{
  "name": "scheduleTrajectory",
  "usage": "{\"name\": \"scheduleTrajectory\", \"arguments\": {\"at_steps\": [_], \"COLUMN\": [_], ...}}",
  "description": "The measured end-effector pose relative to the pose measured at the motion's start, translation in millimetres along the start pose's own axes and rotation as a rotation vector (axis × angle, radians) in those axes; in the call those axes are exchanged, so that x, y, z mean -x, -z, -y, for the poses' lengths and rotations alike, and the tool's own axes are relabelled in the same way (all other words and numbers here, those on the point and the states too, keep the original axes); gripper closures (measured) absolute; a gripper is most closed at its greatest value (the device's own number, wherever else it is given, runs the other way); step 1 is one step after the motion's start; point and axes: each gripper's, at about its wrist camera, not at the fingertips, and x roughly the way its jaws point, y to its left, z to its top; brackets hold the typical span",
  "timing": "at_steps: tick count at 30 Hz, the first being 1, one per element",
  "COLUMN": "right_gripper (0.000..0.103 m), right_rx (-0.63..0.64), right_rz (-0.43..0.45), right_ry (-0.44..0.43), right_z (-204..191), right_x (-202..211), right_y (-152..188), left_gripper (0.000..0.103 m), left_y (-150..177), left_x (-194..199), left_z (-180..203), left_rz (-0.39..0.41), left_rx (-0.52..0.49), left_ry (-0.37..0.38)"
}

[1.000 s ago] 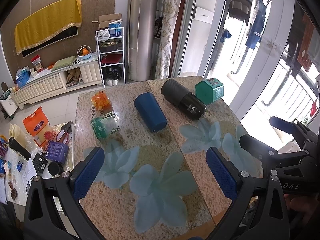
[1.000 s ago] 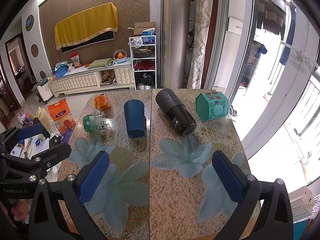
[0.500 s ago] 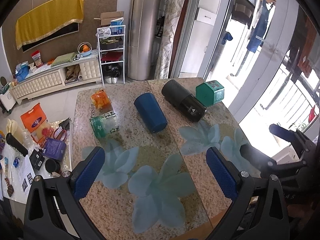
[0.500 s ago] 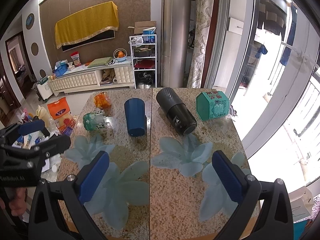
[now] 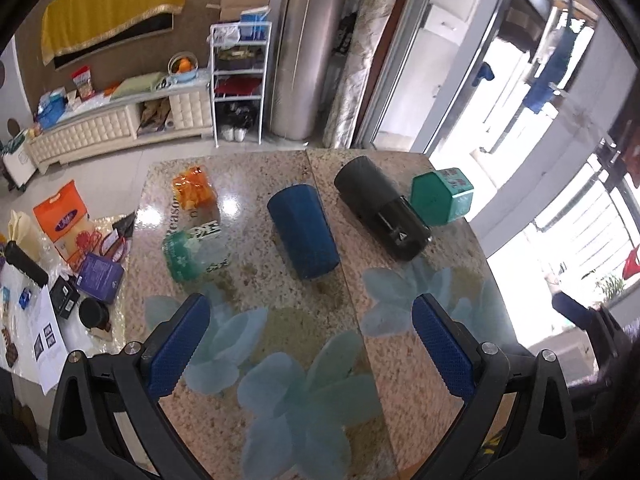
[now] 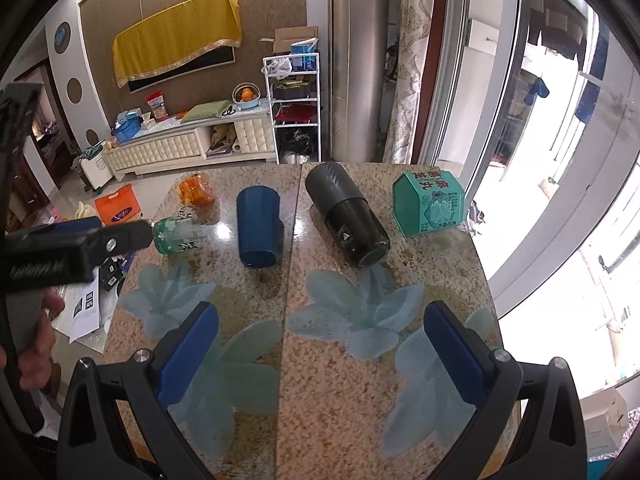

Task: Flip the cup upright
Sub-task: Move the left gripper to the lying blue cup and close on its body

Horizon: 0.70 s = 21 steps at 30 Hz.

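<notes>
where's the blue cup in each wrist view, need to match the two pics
Left wrist: the blue cup lies on its side at picture centre, above the open left gripper.
Right wrist: the blue cup lies left of centre, beyond the open right gripper.
Shared landmark: the black cylinder lying just to the cup's right in both views.

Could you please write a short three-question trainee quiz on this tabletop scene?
1. True or false: the blue cup stands upright on the table.
2. Which object lies between the blue cup and the green box? A) orange packet B) black cylinder C) glass jar
3. Fill in: both the left tongs and the right tongs are ____, holding nothing.

Key: 1 false, it lies on its side. 2 B, the black cylinder. 3 open.
</notes>
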Motion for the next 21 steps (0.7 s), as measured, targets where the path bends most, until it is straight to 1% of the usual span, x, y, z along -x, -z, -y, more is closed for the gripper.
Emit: {"name": "scheduleTrajectory", "arguments": {"at_steps": [2,4,8,11,14,18,21], "right_gripper": [0.0,0.0,0.0,0.0,0.0,0.0,0.0], "right_rx": [-0.003,-0.012,-0.018,-0.021,-0.001,0.015,0.016], "right_rz": [-0.009,-0.014,-0.043,-0.068,-0.073,-0.09,-0.108], "right_ry": [-0.009,-0.02,-0.041,-0.063,-0.075,-0.102,-0.114], "right_z": [13,25,45,58,69,81,89], "right_x": [-6,-11,-27,-34,-39,-45,-53], "right_y": [-5,-9,-14,-17,-22,-26,-30], "left_gripper": [0.001,0.001,0.001,0.001,0.001,0.001,0.001], "left_y": [-13,-23,-40,-49,-52,-53,-51], "left_x": [-19,-35,-71,-104,-131,-163,-184], "left_z": [6,10,19,17,13,8,2], "left_rz": [-0.043,-0.069,-0.128,-0.19,-0.234,-0.289,-0.33], "left_rx": [0.023,0.043,0.084,0.154,0.197,0.227,0.254], "left_ry": [-0.014,-0.007,-0.021,-0.012,-0.026,-0.072,-0.092]}}
